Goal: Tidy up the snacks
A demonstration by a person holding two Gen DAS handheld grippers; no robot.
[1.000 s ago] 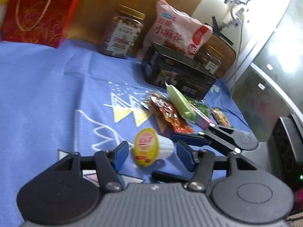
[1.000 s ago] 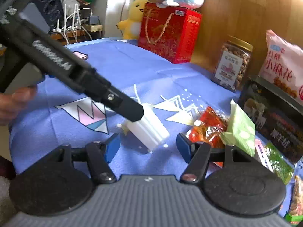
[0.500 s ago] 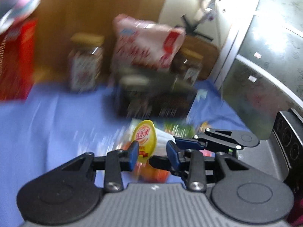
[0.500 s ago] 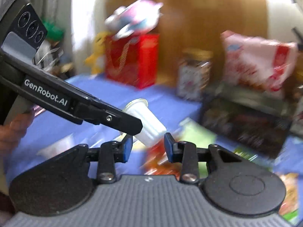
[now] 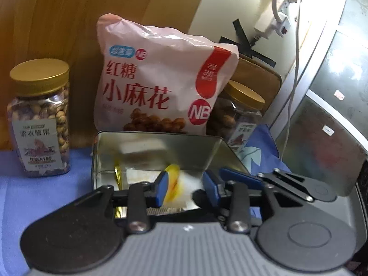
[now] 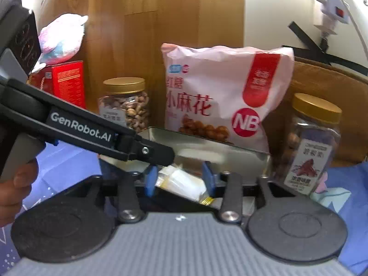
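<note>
Here, both tools hang over the open silver metal tin (image 5: 158, 147), which sits on the blue-clothed desk (image 5: 34, 195) in front of a pink bag of twisted-dough snacks (image 5: 161, 87). Between the blue pads of the left tool (image 5: 185, 189) is the white jelly cup with a yellow foil lid (image 5: 177, 184) — blurred, with gaps on both sides, so the jaws look partly open and the cup seems to be released into the tin. The right tool (image 6: 180, 180) also stands partly open around the same white cup (image 6: 181, 181), seen lying tilted inside the tin; I cannot tell whether its pads touch it.

The risks, as I judge them:
- The 2 tools crowd 1 small opening, so a finger could knock the tin's rim and shove it toward the bag or the gold-lidded nut jar (image 6: 308, 147) at the right.
- The cup could land on the rim and roll out.
- Pulling back while a pad snags the cup would drag it out again.
</note>
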